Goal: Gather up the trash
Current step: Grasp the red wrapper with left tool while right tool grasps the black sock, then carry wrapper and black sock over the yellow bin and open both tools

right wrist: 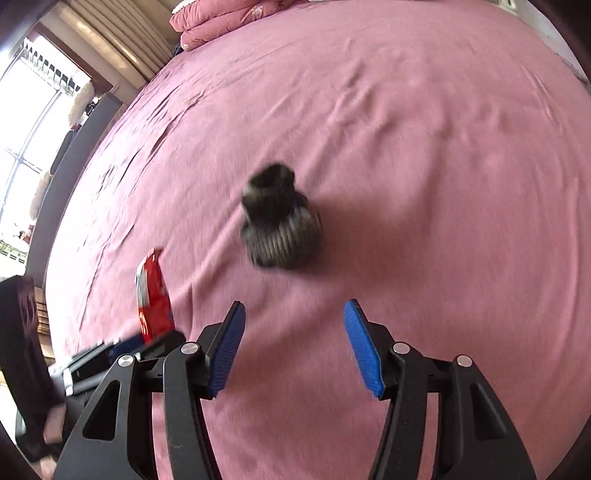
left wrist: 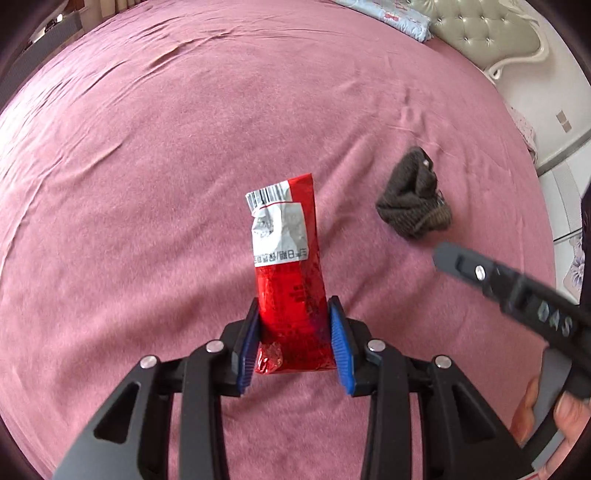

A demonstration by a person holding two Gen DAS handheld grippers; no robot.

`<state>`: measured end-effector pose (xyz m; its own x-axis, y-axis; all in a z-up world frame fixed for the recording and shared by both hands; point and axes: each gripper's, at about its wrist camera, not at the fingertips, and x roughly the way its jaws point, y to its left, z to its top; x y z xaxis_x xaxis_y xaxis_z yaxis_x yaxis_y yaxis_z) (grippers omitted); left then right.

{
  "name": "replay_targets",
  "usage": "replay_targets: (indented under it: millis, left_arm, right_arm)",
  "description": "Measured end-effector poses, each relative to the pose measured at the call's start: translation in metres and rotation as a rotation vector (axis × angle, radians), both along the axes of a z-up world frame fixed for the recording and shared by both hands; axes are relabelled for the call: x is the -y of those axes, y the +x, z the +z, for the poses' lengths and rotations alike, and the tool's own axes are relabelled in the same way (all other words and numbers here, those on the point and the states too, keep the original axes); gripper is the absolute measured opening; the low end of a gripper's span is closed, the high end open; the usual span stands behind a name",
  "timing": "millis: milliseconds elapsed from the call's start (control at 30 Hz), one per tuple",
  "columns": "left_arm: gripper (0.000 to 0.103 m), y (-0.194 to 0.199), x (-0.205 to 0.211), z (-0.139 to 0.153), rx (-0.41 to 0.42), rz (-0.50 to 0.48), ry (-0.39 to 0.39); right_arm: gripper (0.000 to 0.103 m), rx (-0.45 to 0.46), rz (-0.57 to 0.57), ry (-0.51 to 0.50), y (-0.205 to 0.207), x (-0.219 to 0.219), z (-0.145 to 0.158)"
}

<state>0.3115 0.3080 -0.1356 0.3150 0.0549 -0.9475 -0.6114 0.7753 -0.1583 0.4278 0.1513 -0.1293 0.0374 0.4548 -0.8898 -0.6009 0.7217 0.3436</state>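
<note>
Left wrist cam first: the left gripper (left wrist: 295,332) is clamped on a red wrapper (left wrist: 286,266), blue pads (left wrist: 341,345) pressing both sides of its lower end. The wrapper sticks up and away from the fingers toward 12 o'clock, with a white label and barcode on the far half and a crumpled foil corner poking out at the bottom between the pads. It looks lifted off the pink sheet (left wrist: 147,166), though from this angle I can't be totally sure it's clear of it.

Going outward, at about 2 o'clock from the wrapper there's a dark knitted sock (left wrist: 413,205) bunched up on the sheet, well apart from the wrapper. The right gripper's black finger (left wrist: 476,271) comes in from 4 o'clock, its tip near the sock but not touching. A hand (left wrist: 546,410) shows at the lower right edge. A light blue pillow (left wrist: 391,16) and a tufted headboard (left wrist: 491,33) sit at 1 o'clock, far end of the bed.

Right wrist cam: the right gripper (right wrist: 293,347) is spread wide with nothing between the pads. The sock (right wrist: 280,225) lies at 12 o'clock just ahead of it, blurry. The wrapper (right wrist: 153,295) is at 9 o'clock, standing upright in the left gripper. A folded pink quilt (right wrist: 221,18) is up at 11 o'clock, and a window (right wrist: 33,122) at 10.
</note>
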Motion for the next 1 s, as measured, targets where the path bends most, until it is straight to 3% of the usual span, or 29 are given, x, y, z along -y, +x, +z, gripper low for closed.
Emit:
replay_targets:
  millis: [233, 333, 433, 733, 1000]
  left_arm:
    - [0.036, -0.019, -0.018, -0.002, 0.026, 0.032, -0.037]
    - [0.036, -0.017, -0.014, -0.008, 0.02, 0.024, -0.039]
    - [0.036, -0.015, -0.005, -0.01, 0.009, 0.012, -0.026]
    - [0.036, -0.041, 0.06, -0.013, -0.021, -0.073, -0.065]
    - [0.036, -0.083, 0.167, -0.009, -0.027, -0.221, -0.078]
  right_arm:
    - [0.055, 0.032, 0.018, -0.064, 0.017, -0.036, -0.012]
    - [0.04, 0.011, 0.039, -0.088, 0.013, -0.044, -0.021]
    - [0.033, 0.005, 0.054, -0.064, -0.001, -0.034, -0.02]
    - [0.033, -0.019, 0.083, -0.042, -0.058, 0.058, 0.002]
    - [0.033, -0.015, 0.083, -0.089, -0.11, 0.158, 0.015]
